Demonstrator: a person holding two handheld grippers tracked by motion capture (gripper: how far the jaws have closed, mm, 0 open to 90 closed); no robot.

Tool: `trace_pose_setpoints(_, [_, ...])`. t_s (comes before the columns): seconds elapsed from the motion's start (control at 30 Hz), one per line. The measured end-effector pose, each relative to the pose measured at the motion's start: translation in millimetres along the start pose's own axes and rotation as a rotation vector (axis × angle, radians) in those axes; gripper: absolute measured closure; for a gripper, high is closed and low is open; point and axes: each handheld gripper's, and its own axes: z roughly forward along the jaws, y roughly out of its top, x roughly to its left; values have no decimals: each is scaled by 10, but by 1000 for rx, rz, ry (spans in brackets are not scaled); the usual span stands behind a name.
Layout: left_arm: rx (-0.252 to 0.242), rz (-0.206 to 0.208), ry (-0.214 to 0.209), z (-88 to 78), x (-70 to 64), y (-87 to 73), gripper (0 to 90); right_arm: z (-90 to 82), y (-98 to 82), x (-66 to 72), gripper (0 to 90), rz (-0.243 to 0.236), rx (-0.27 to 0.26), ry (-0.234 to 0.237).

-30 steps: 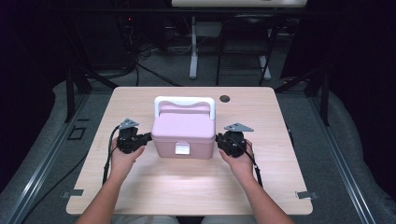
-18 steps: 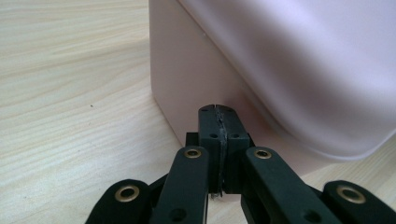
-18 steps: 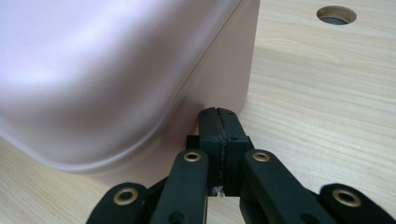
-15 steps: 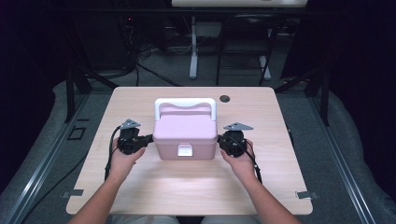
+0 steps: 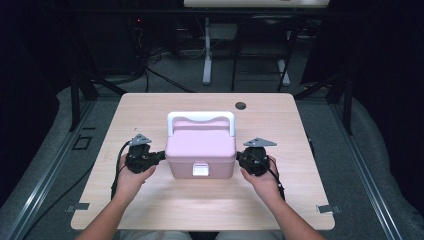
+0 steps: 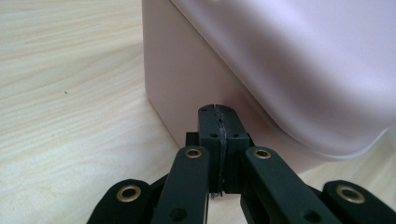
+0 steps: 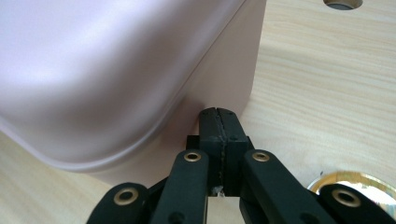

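Note:
A pink box [image 5: 200,145] with a white handle [image 5: 200,116] and a white front latch [image 5: 201,169] stands in the middle of the wooden table [image 5: 150,210]. My left gripper [image 5: 161,156] is shut, its tips against the box's left wall low down, under the lid's overhang. In the left gripper view the jaws [image 6: 218,109] are pressed together and empty at the pink wall [image 6: 187,74]. My right gripper [image 5: 240,159] mirrors it on the right side. The right gripper view has its shut jaws [image 7: 217,112] meeting the box [image 7: 93,70] near a corner.
A round cable hole [image 5: 240,105] sits in the table behind the box, right of centre. A shiny gold round thing [image 7: 355,184] lies on the table beside my right gripper. Metal brackets [image 5: 77,206] mark the near corners. Dark floor and stand legs surround the table.
The box and both grippers have shifted a little toward the table's near edge. Both grippers stay at the box's sides.

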Motion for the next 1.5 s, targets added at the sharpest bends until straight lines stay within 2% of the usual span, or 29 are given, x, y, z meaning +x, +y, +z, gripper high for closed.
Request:
trace_pose_setpoints(0.17, [11, 14, 0, -63, -81, -55, 900, -111, -71, 45, 900, -18, 22, 6])
trace_pose_setpoints(0.73, [32, 48, -9, -235, -264, -210, 900, -353, -260, 183, 900, -50, 43, 20])
trace_pose_setpoints(1.23, [37, 48, -28, -322, -344, -301, 900, -481, -381, 247, 900, -68, 60, 38])
trace_pose_setpoints(1.33, [39, 36, -41, -336, -350, -315, 900, -500, -394, 253, 900, -68, 64, 37])
trace_pose_setpoints(1.4, [43, 33, -49, -343, -336, -316, 900, -507, -405, 249, 900, -79, 58, 45])
trace_pose_setpoints(1.43, [48, 36, -54, -341, -330, -312, 896, -522, -401, 235, 864, -118, 66, 52])
trace_pose_setpoints(1.47, [72, 60, -47, -344, -317, -291, 880, -525, -397, 224, 829, -141, 64, 44])
trace_pose_setpoints(1.5, [72, 60, -47, -344, -317, -291, 849, -525, -397, 224, 829, -141, 64, 44])
